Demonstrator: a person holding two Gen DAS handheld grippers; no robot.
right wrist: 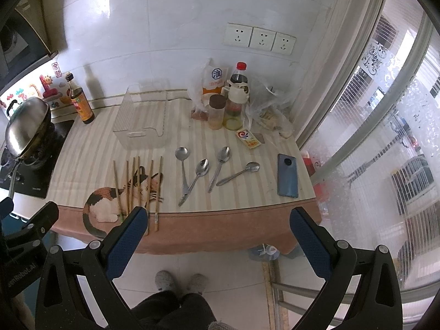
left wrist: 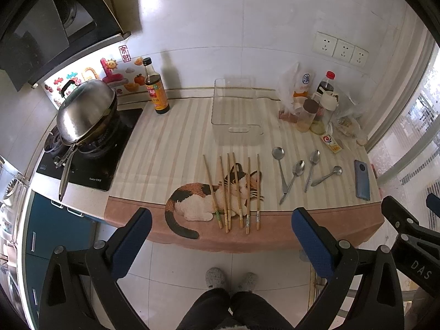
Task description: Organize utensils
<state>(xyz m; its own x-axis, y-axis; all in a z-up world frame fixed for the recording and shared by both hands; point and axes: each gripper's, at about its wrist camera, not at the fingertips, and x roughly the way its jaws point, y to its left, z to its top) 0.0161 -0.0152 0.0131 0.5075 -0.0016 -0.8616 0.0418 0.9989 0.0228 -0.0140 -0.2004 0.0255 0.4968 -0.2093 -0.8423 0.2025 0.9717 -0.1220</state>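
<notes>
Several wooden chopsticks lie side by side over the cat picture on the striped cloth; they also show in the right wrist view. Several metal spoons lie to their right, also seen in the right wrist view. A clear plastic bin stands empty behind them, also in the right wrist view. My left gripper is open and empty, held off the counter's front edge. My right gripper is open and empty, likewise in front of the counter.
A wok with steel lid sits on the stove at left. A dark sauce bottle stands by the wall. Jars, bottles and bags crowd the back right. A blue phone lies near the right edge. A glass door is on the right.
</notes>
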